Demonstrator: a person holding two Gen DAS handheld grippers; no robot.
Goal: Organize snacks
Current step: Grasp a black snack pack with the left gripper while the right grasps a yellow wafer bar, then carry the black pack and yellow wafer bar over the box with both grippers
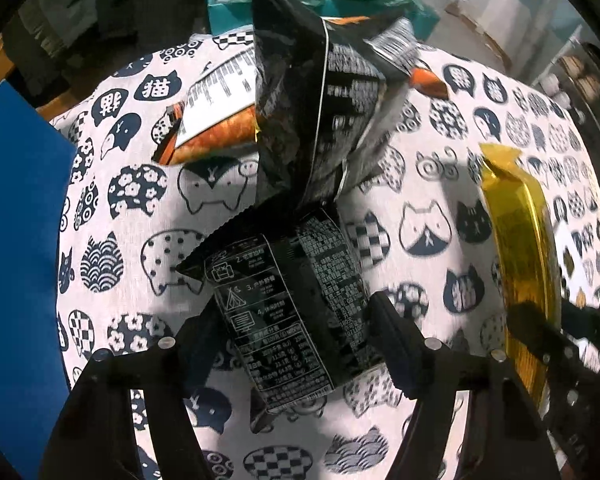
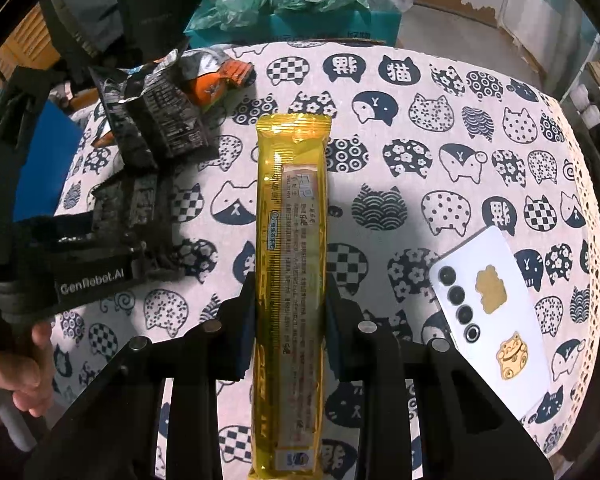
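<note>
My right gripper [image 2: 290,316] is clamped on the yellow snack pack [image 2: 292,240]. Both pads press its long sides near mid-length, and the pack extends straight ahead of the fingers, above the tablecloth [image 2: 420,152].

My left gripper [image 1: 288,344] stands apart. Its two fingers straddle the black snack pouch [image 1: 288,300], which lies flat on the cloth with its printed back panel facing up. I see a gap on each side between pad and pouch, so there is no grip on it.

Beyond that pouch, a second black pouch [image 1: 332,112] lies partly over an orange-and-white snack box [image 1: 216,120]. All three sit together at the left side of the table. In the left view, the yellow pack appears at the right edge with the dark fingers of the right gripper closed on it.

In the right view, a white phone [image 2: 488,304] lies face down on the cloth to the right of the yellow pack, well apart from it. A hand [image 2: 24,372] grasps the left gripper's handle at the lower left. A teal box [image 2: 300,28] stuffed with green plastic stands past the table's far edge.
</note>
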